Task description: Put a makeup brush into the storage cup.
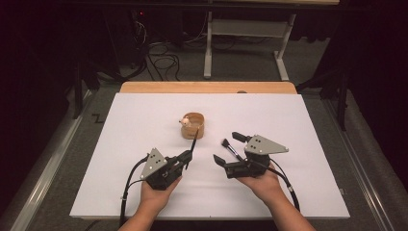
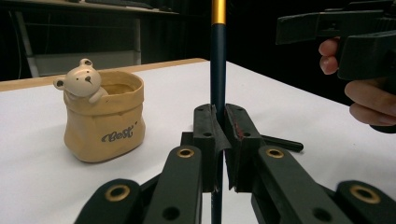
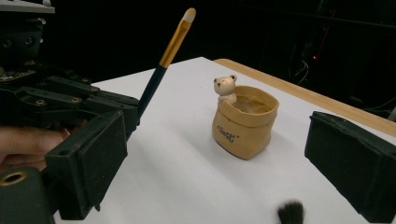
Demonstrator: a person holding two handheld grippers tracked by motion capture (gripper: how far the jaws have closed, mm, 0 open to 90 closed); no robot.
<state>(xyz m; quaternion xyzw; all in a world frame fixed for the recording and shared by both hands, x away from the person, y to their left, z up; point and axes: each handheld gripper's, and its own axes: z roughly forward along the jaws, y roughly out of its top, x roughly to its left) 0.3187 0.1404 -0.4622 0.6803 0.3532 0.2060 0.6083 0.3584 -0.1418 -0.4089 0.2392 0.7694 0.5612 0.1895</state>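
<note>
**Left Gripper Clamped on Slim Brush; Right Gripper Spread Over Second Brush**

The left gripper [image 1: 186, 157], held in the person's left hand [image 1: 156, 190] at the near edge of the white table sheet [image 1: 144, 110], has its jaws pressed together on the slim makeup brush with a dark blue handle and gold ferrule [image 1: 193, 144]. In the left gripper view, the dark handle [image 2: 217, 70] runs straight up between the two pads, which pinch it from both sides; the handle's lower end passes down behind the jaws. The brush's long axis stands close to upright, leaning slightly. In the right gripper view the brush [image 3: 167, 60] slants up and to the right, with its pale tip at the top and the gold ferrule just below that tip. In the high view its upper end points away from the person, toward the pot.

The right gripper [image 1: 227, 147], held in the person's right hand [image 1: 262, 183], has its jaws spread wide with nothing between the pads. A second brush with a black handle and dark bristle head [image 1: 231, 149] lies flat on the sheet between the spread jaws, apart from both pads. Its bristle head [image 3: 290, 212] shows at the bottom edge of the right gripper view. Its long axis lies diagonally, bristle end farther from the person.

Beyond both grippers, near the middle of the sheet, stands the tan sack-shaped ceramic pot with a small cream bear on its rim [image 1: 193, 125]. It is upright, with its mouth open upward, and well apart from both grippers.
</note>
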